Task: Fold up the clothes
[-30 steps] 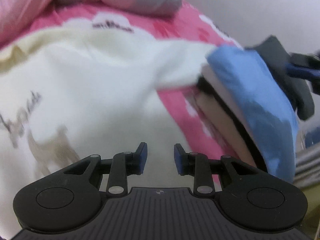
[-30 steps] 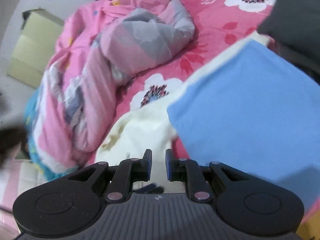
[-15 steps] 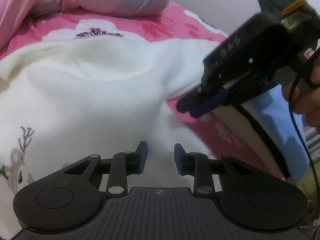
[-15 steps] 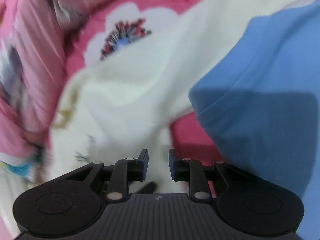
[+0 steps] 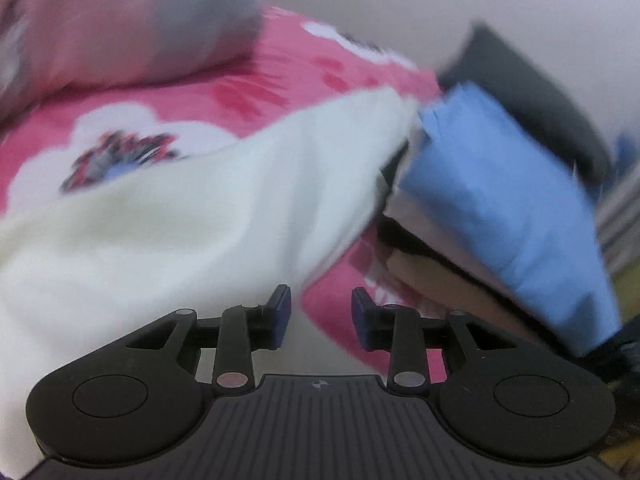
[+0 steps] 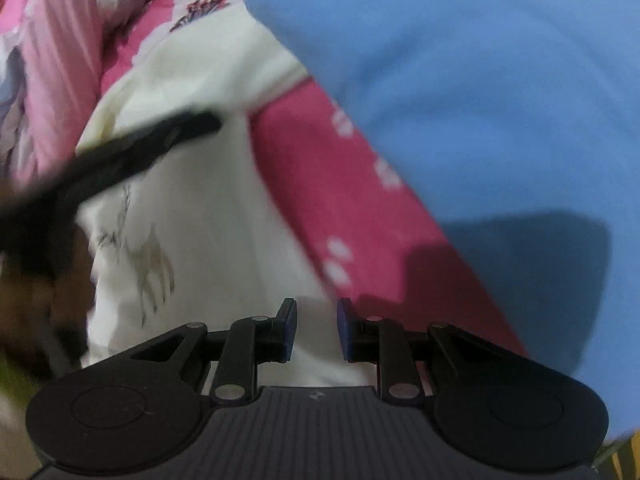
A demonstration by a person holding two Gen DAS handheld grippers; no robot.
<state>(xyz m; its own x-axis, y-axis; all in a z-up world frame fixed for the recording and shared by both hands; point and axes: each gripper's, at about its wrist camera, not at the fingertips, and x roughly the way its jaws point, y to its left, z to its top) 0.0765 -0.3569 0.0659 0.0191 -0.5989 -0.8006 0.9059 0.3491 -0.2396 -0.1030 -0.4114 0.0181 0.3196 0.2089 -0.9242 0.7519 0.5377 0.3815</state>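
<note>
A cream sweater with a deer print [image 6: 192, 208] lies spread on the pink floral bedsheet [image 6: 340, 200]; its sleeve [image 5: 320, 152] reaches toward a blue folded garment [image 5: 500, 208] on top of a stack. My left gripper [image 5: 320, 312] hovers over the sweater's right edge, its jaws opening with nothing between them. My right gripper [image 6: 316, 320] hangs open low over the sweater's hem, beside the blue garment [image 6: 480, 100], pads empty. The left gripper [image 6: 140, 148] shows as a dark blurred bar across the sweater, a hand behind it.
A rumpled pink and grey quilt [image 5: 120, 20] lies at the back of the bed. Beige and black folded clothes [image 5: 432, 272] sit under the blue one, with a dark item [image 5: 540, 92] behind the stack. A pale wall [image 5: 440, 0] stands beyond.
The right gripper has dropped close to the bed and left the left wrist view. The left gripper slid toward the stack, rolled, and now crosses the right wrist view. Both jaws stand slightly wider.
</note>
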